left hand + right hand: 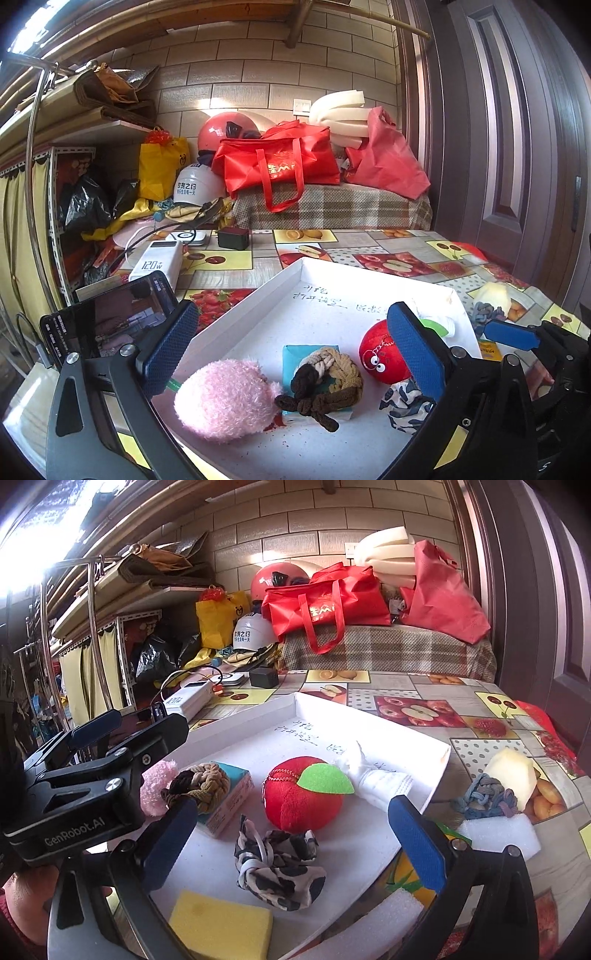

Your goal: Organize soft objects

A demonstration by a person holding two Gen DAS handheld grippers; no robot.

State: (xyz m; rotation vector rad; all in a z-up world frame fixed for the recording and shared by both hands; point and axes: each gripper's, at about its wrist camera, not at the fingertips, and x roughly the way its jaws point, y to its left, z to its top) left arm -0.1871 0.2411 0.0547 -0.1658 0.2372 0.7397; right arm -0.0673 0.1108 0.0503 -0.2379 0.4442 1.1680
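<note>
Left wrist view: your left gripper (291,354) gapes wide, gripping nothing, above the white tray (258,295) holding the pink plush (225,398) and braided rope (328,376). Right wrist view: your right gripper (295,845) is equally wide and empty over the red apple plush (303,797) and patterned cloth (280,867).

Beige tiled brick-pattern wall (236,70) at back, dark brown panelled door (517,140) right, metal shelf rack w/ yellow curtain (22,206) left, bright glare top-left.
</note>
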